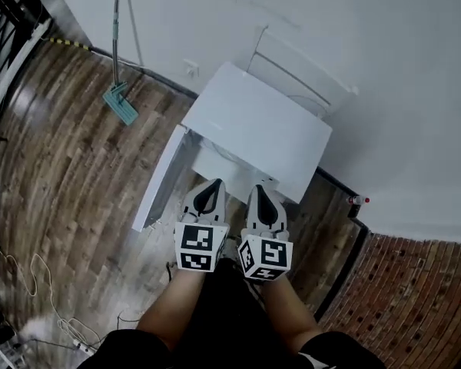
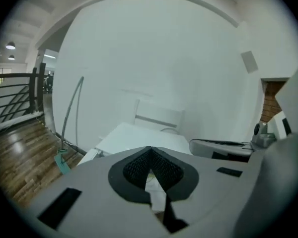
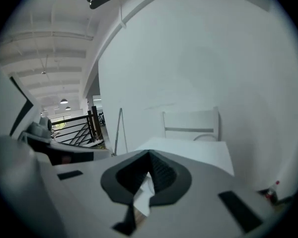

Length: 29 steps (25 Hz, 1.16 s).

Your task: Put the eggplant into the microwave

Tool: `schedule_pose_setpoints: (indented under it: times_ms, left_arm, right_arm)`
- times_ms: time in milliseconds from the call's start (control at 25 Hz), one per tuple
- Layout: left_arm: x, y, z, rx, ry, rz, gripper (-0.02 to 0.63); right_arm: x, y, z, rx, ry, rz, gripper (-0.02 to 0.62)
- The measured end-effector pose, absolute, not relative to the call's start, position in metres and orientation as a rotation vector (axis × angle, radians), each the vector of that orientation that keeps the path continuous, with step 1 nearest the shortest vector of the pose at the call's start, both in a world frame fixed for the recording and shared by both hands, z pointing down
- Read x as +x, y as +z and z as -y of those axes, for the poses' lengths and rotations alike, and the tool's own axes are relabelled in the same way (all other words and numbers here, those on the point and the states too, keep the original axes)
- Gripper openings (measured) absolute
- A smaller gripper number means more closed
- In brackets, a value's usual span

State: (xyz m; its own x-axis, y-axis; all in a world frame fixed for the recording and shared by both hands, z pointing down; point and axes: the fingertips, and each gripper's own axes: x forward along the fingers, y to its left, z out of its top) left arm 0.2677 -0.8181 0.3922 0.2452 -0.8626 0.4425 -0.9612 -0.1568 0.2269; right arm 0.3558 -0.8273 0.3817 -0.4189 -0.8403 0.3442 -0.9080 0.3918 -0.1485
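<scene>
ok so here's how it sits; both tools are held up side by side in front of the person, noses aimed slightly down toward the microwave (image 1: pixel 253 125), which is the white box on the wood floor (image 1: pixel 69 175) against the wall (image 1: pixel 384 68); its door (image 1: pixel 160 181) hangs open to the left, so the front is open and the cavity faces the person.

left gripper (image 1: pixel 208 194): jaws fully together, tips meeting, nothing between them; its own view only shows pale background through the little slot under the tips. right gripper (image 1: pixel 262 198): same deal, jaws pinched together on nothing.

the eggplant: honestly can't find it; none of the three views shows anything purple, not on the floor, not on top of the box, not in either tool. from above, the box's top hides most of the inside, so it could be in there, I just can't tell. that also means I can't say which way it points or how its long axis runs.

my guess on the pose: two empty closed tools held close together and level looks like a neutral carry, not a reach; with the door open, either the loading is done or it hasn't begun.

other stuff: a mop (image 1: pixel 121 102) leaning at the wall on the left, a red-capped bottle (image 1: pixel 356 202) on the right; both well apart from the action.
</scene>
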Motion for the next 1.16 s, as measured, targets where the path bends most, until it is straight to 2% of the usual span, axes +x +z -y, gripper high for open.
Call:
schedule_pose_setpoints:
  times_ms: [160,440,800,1160]
  left_arm:
    - [0.288,0.308,0.808,2.119,0.265,1.588,-0.003]
    - [0.274,0.197,0.802,2.225,0.196,1.622,-0.003]
    - [0.264,0.158,0.788,2.315,0.109,1.531,-0.003]
    - [0.258,0.157,0.788,2.352,0.065,1.526,-0.003]
  right_arm:
    - [0.368,0.299,0.816,1.593,0.374,2.429,0.005]
    - [0.383,0.2,0.814,1.755,0.352,2.446,0.005]
    - [0.362,0.14,0.806,1.798,0.206,2.524,0.005]
    - [0.343,0.147,0.798,1.76,0.113,2.528,0.005]
